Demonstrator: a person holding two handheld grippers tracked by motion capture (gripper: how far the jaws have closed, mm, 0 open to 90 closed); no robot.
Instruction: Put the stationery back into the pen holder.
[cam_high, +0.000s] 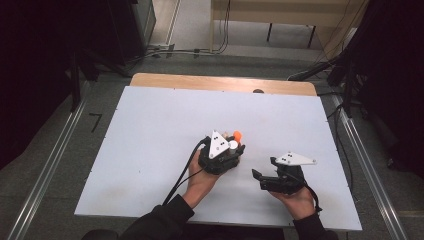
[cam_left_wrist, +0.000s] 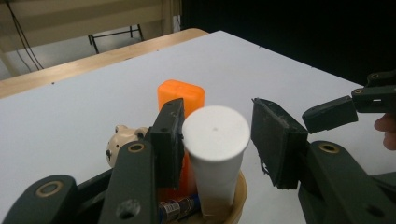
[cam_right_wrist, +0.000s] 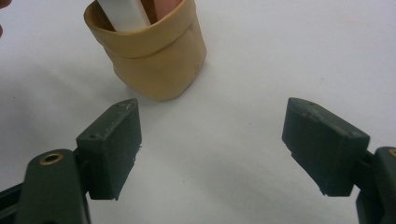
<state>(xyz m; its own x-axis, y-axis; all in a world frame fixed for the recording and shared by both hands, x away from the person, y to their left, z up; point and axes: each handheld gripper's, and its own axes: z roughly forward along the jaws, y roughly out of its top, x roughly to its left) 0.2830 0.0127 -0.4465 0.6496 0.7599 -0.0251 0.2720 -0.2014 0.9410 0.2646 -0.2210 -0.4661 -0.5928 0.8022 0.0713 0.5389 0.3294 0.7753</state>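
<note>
White table (cam_high: 150, 150), tan pot (cam_right_wrist: 154, 60) bears no legible writing

The desk (cam_high: 150, 130) carries a white sheet that covers nearly all of it; a strip of bare wood (cam_high: 200, 81) shows along its 12 o'clock edge, with a small dark mark (cam_high: 258, 91) near the middle of that strip. Grey floor (cam_high: 105, 105) surrounds the desk. Metal rails (cam_high: 50, 165) run along the floor at 9 o'clock and 3 o'clock. Beyond, at 12 o'clock, stands a pale wooden bench (cam_high: 280, 12), and black cables (cam_high: 165, 51) trail over the floor before it.
</note>
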